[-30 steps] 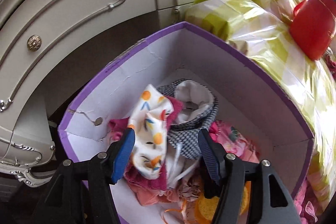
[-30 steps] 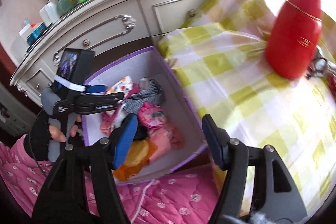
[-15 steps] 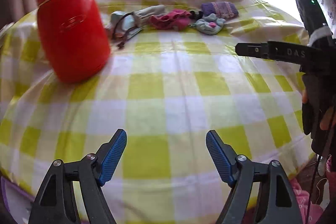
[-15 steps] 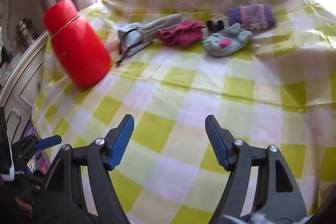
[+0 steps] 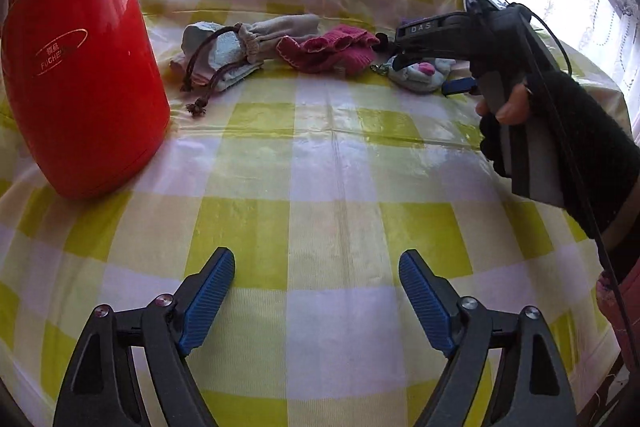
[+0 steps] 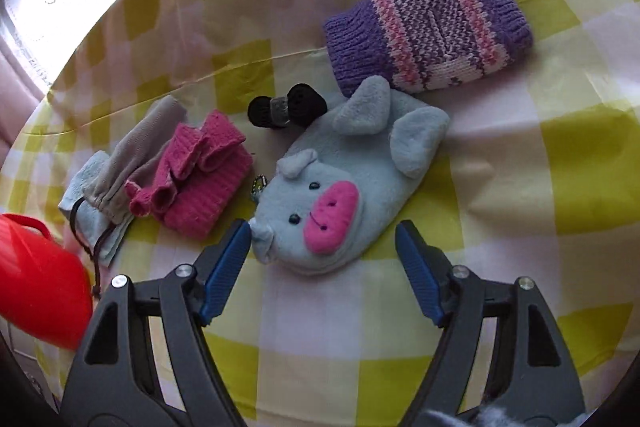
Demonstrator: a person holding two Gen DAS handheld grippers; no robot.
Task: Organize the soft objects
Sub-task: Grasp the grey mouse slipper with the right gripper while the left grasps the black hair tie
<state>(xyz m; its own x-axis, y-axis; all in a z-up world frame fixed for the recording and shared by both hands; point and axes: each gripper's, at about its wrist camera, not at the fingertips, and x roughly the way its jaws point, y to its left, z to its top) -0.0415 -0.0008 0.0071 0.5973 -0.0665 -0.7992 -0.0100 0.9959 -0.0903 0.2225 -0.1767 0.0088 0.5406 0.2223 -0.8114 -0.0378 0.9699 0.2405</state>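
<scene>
Four soft things lie in a row on the checked tabletop (image 6: 520, 187): pouch (image 6: 116, 179), pink knit (image 6: 200, 179), blue pig mitt (image 6: 332, 183), purple knit (image 6: 428, 31). Part of the pouch sits under the pink knit. Spread wide, having just been opening, the right gripper (image 6: 322, 263) hovers empty just before the mitt. The left gripper (image 5: 316, 303), likewise wide and empty, hangs well short of the row, near a red flask (image 5: 80, 83).

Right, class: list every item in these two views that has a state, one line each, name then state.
Left gripper: open, empty, jaws just been opening.
Right gripper: open, jaws just been opening, pig mitt's snout end between them, not gripped.
Pig mitt: lying flat, face up.
Purple mitt: lying flat.
Pink knit: crumpled, partly over the pouch.
Pouch: lying down, drawstring cinched.
Flask: upright, lid on.
</scene>
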